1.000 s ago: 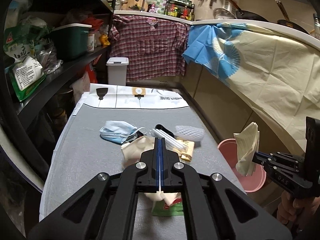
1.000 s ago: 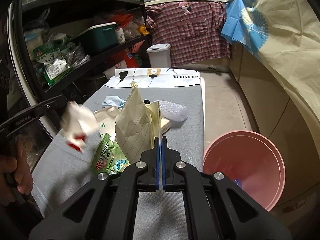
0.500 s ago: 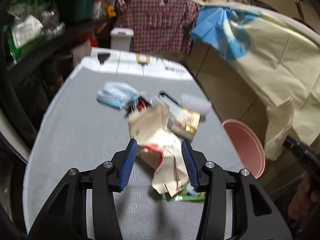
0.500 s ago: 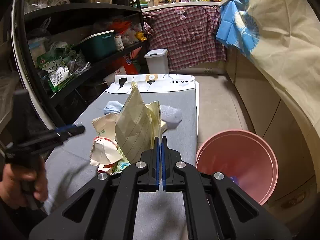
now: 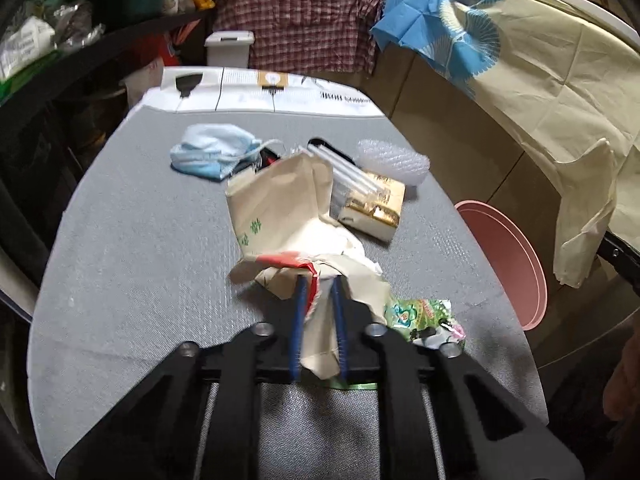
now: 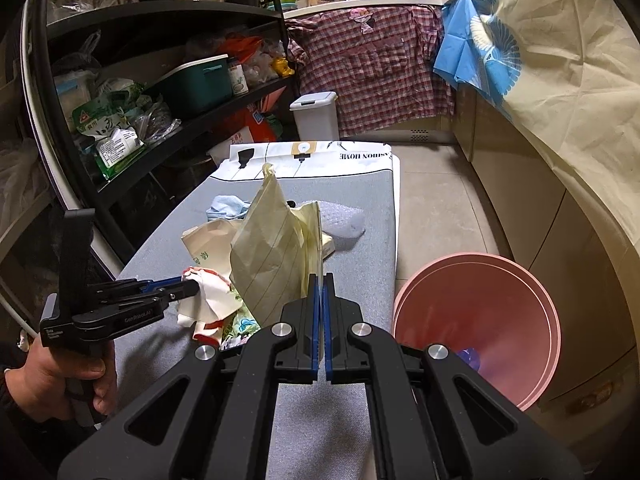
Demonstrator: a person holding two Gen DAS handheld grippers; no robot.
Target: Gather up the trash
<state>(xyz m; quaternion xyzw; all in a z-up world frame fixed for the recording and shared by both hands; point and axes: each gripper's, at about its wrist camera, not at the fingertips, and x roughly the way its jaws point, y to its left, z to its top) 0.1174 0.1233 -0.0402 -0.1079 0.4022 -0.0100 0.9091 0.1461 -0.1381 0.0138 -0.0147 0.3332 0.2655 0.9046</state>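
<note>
The left gripper (image 5: 318,286) has its jaws clamped on the crumpled white-and-red paper wrapper (image 5: 320,280) on the grey tabletop (image 5: 140,240), probably to lift it. The right gripper (image 6: 322,280), jaws together on a yellow lined paper sheet (image 6: 272,252), waits beside the round pink plastic basin (image 6: 480,320).

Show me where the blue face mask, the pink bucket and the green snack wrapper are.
Blue face mask (image 5: 212,154), left wrist view, on the middle of its pleated front.
Pink bucket (image 6: 480,312), right wrist view, on its inner wall.
Green snack wrapper (image 5: 420,312), left wrist view, on its printed face.
</note>
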